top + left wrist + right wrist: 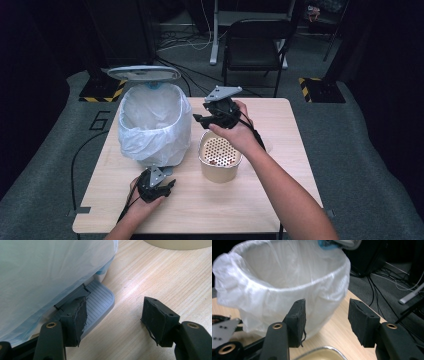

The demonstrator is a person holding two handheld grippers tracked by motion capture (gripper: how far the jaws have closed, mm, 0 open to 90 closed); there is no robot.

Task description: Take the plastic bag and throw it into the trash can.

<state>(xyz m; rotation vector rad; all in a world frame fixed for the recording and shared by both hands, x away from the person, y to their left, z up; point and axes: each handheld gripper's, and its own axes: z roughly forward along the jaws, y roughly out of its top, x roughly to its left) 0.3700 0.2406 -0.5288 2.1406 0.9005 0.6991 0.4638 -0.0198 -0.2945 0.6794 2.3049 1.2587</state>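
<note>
A pedal bin [155,125] lined with a white plastic bag [150,112] stands on the wooden table [280,145], at about ten o'clock from the table's centre, its grey lid [144,73] raised at the far side. Its grey ribbed foot pedal [100,300] sticks out at the bin's six o'clock, toward the person.

The left gripper [162,189] sits low at six o'clock of the bin, with one jaw resting on the pedal and the other over bare wood. Its jaws stand apart in its own view with nothing clamped between them, though they are as close as they come here.

The right gripper [200,119] is held in the air at three o'clock of the bin's rim, just above a round beige container [220,157] whose inside shows a perforated insert. Its jaws point toward the lined bin, part open and empty; the bag's rim fills the space beyond them in the right gripper view. The beige container stands at about four o'clock of the bin, near it but apart.
</note>
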